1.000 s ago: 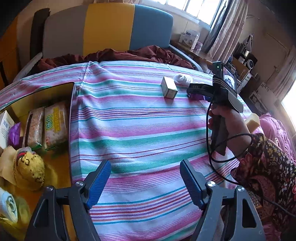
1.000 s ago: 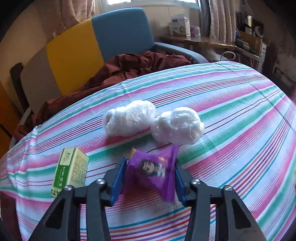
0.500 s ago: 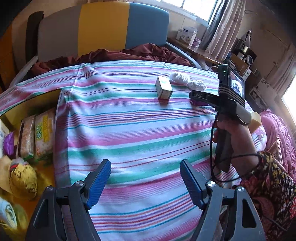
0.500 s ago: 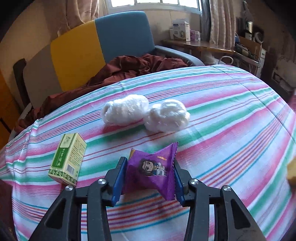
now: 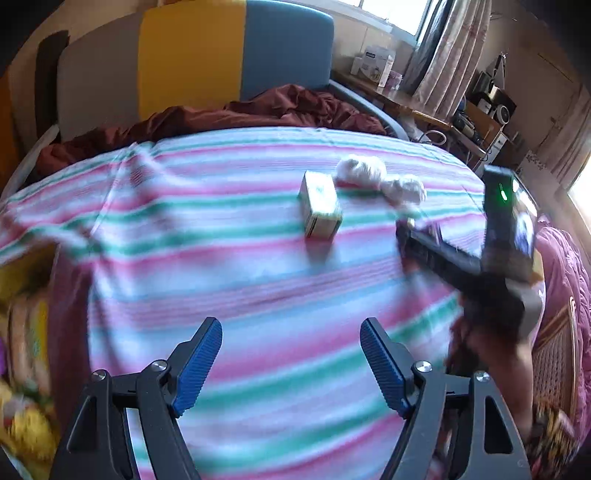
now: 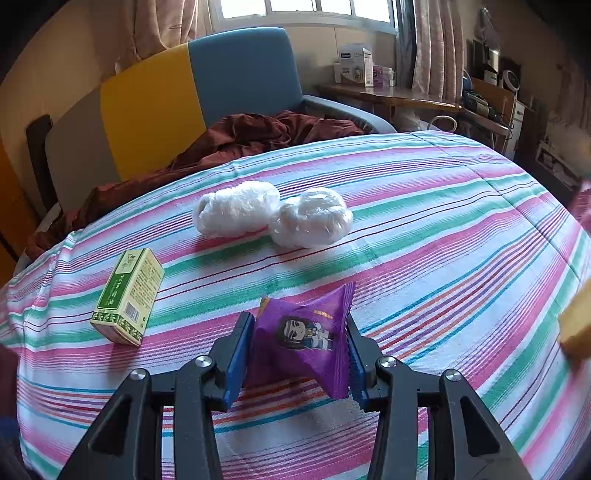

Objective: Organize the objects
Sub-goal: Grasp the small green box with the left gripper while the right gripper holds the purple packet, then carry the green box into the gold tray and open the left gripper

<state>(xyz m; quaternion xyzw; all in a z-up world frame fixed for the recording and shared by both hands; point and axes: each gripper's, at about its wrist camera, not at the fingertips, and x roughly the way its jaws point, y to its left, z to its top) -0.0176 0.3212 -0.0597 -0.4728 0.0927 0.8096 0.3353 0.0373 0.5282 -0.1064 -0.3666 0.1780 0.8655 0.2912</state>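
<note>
A lived-in room of a home is shown: a striped bedsheet (image 6: 424, 229), an armchair (image 6: 207, 96) draped with a maroon blanket (image 6: 258, 136), curtains (image 6: 436, 48) at a window, and a cluttered wooden desk (image 6: 399, 98).

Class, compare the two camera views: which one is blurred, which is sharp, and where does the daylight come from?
Left wrist view: motion-smeared; the striped cloth and green box look soft, only the left tool is crisp. Right wrist view: sharp; the print on the purple packet reads clearly. Both: daylight from the window behind, fisheye bending the edges.
</note>
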